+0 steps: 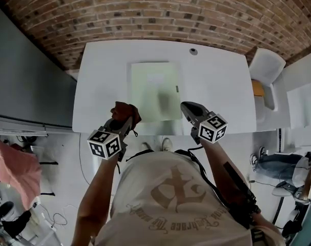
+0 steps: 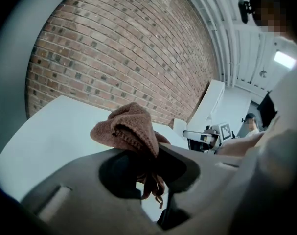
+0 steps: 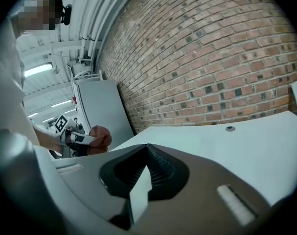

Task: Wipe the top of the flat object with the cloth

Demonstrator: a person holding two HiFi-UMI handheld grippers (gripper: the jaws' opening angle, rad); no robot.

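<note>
A pale green flat board (image 1: 155, 91) lies in the middle of the white table (image 1: 222, 86). My left gripper (image 1: 123, 118) hovers at the table's near edge, just left of the board's near corner, shut on a bunched brown cloth (image 1: 125, 111). In the left gripper view the cloth (image 2: 131, 129) bulges above the closed jaws and its fringe hangs down between them. My right gripper (image 1: 188, 108) hangs at the board's near right corner, shut and empty; in the right gripper view its fingertips (image 3: 147, 148) meet with nothing between them. That view also shows the cloth (image 3: 97, 138) at the left.
A small round fitting (image 1: 193, 51) sits at the table's far edge. A white chair (image 1: 268, 70) stands at the right end and a grey cabinet (image 1: 27, 86) at the left. A brick wall (image 3: 212, 58) rises behind the table. A seated person's legs (image 1: 283, 168) are at the far right.
</note>
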